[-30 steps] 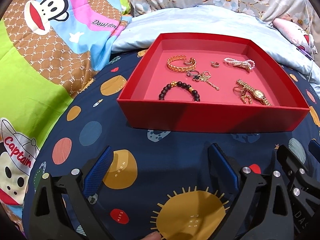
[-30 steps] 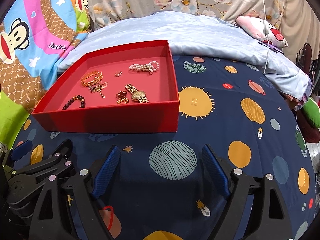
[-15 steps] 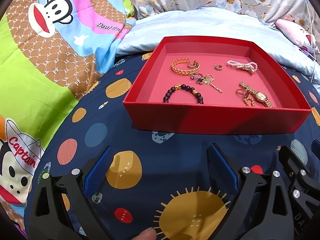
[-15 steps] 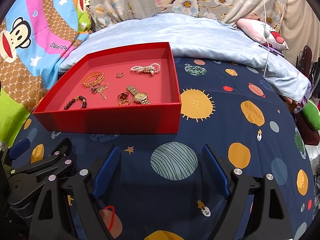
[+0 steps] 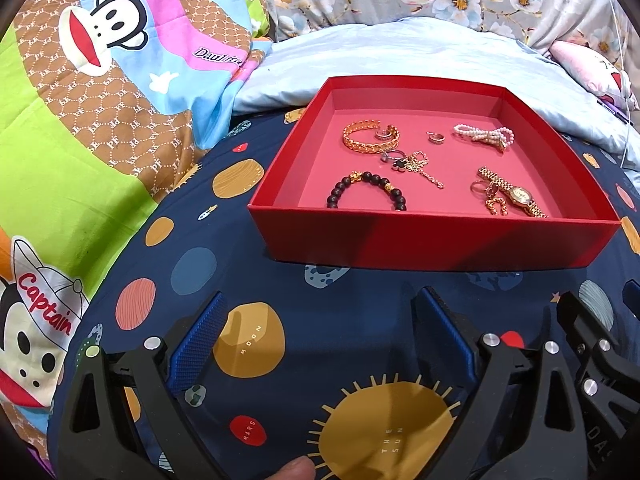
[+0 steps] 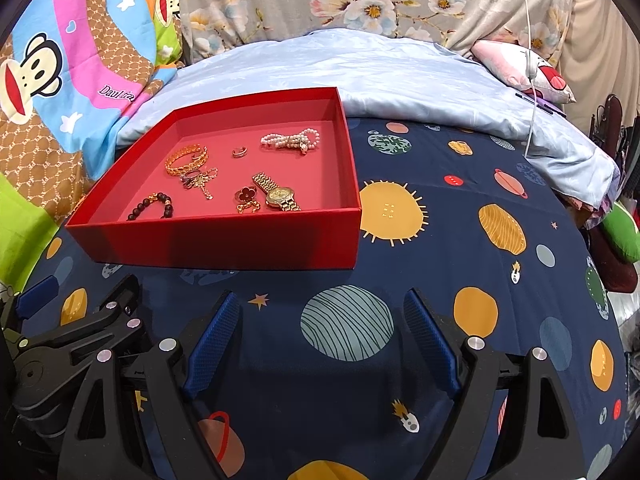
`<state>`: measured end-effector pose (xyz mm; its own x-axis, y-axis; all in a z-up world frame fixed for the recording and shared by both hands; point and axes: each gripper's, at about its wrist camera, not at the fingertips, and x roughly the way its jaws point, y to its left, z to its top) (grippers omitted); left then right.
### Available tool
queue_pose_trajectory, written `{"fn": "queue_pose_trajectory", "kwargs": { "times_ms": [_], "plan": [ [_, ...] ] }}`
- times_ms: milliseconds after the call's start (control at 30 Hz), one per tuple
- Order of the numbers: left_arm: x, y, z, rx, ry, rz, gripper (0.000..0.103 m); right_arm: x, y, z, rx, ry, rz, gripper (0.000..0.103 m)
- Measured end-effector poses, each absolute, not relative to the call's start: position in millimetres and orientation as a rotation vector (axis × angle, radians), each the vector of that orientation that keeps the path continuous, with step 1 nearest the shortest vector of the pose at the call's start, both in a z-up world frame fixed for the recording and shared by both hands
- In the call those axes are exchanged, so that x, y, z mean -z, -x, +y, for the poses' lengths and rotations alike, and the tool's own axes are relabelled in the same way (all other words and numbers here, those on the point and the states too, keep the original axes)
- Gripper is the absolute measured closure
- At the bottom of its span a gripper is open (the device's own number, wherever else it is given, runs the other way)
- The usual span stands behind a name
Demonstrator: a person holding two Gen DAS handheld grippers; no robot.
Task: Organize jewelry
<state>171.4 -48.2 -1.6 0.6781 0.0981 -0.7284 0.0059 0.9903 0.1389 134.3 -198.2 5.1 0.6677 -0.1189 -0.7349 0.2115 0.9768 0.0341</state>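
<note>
A shallow red box (image 5: 432, 246) (image 6: 224, 242) lies on the navy planet-print sheet. Inside it are a gold chain bangle (image 5: 370, 138) (image 6: 185, 160), a dark bead bracelet (image 5: 366, 190) (image 6: 151, 206), a gold watch (image 5: 516, 196) (image 6: 278, 194), a pearl bracelet (image 5: 484, 136) (image 6: 292, 140), a small ring (image 5: 435, 138) (image 6: 239, 153) and a clover-charm chain (image 5: 416, 166) (image 6: 198, 179). My left gripper (image 5: 320, 328) hovers open, short of the box's near wall. My right gripper (image 6: 322, 326) is open too, below the box's right corner. Nothing sits between either pair of blue pads.
A pale blue quilt (image 6: 380, 68) is bunched behind the box. A cartoon monkey blanket (image 5: 100, 92) rises on the left. A pink pillow (image 6: 520, 72) and a white cable (image 6: 530, 60) lie at the far right. The left gripper's body (image 6: 76, 344) shows beside the right one.
In the left wrist view the box and bedding have slid slightly right and down; the right wrist view is almost unchanged. Both grippers have stayed open and empty.
</note>
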Motion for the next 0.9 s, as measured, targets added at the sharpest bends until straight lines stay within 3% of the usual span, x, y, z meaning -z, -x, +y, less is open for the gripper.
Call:
{"fn": "queue_pose_trajectory", "kwargs": {
  "times_ms": [900],
  "plan": [
    [-0.2, -172.9, -41.0, -0.009, -0.102, 0.825, 0.011, -4.8, -144.0, -194.0, 0.186, -0.05, 0.845, 0.02]
  ]
}}
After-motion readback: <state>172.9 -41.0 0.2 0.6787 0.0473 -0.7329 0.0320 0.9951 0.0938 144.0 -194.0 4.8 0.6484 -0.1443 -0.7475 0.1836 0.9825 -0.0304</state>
